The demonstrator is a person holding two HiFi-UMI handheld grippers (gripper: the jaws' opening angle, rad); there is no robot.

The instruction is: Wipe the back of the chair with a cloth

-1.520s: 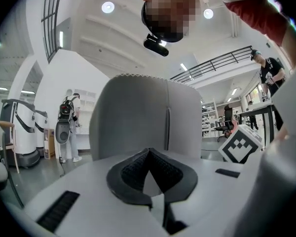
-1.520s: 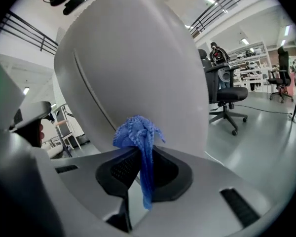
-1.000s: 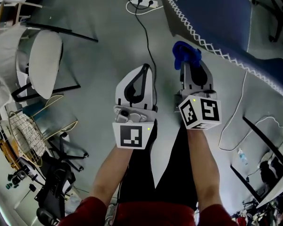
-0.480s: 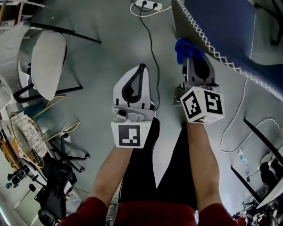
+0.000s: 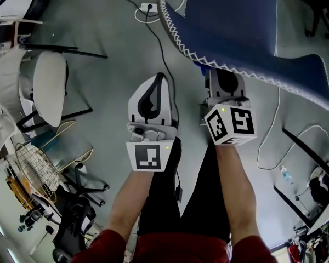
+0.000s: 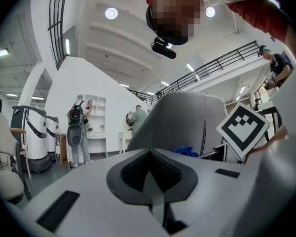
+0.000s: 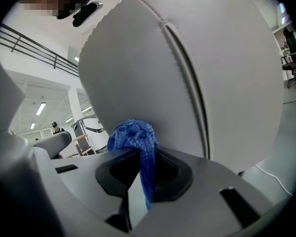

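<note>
Chair (image 5: 236,26), blue-upholstered, with white zigzag edge stitching and a smooth grey back shell, fills the upper right of the head view. Right gripper (image 7: 138,169) has its jaws clamped on a bunched blue knitted cloth (image 7: 133,137) just beside that grey back. Left gripper (image 5: 160,81), jaws together on nothing, hovers alongside.

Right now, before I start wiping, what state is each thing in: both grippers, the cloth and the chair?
Left gripper: shut, holding nothing.
Right gripper: shut on the cloth, its tip under the chair's edge in the head view.
Cloth: bunched into a blue wad, pinched between the jaws, close to the chair back; contact unclear.
Chair: upright, its grey back facing the right gripper.
</note>
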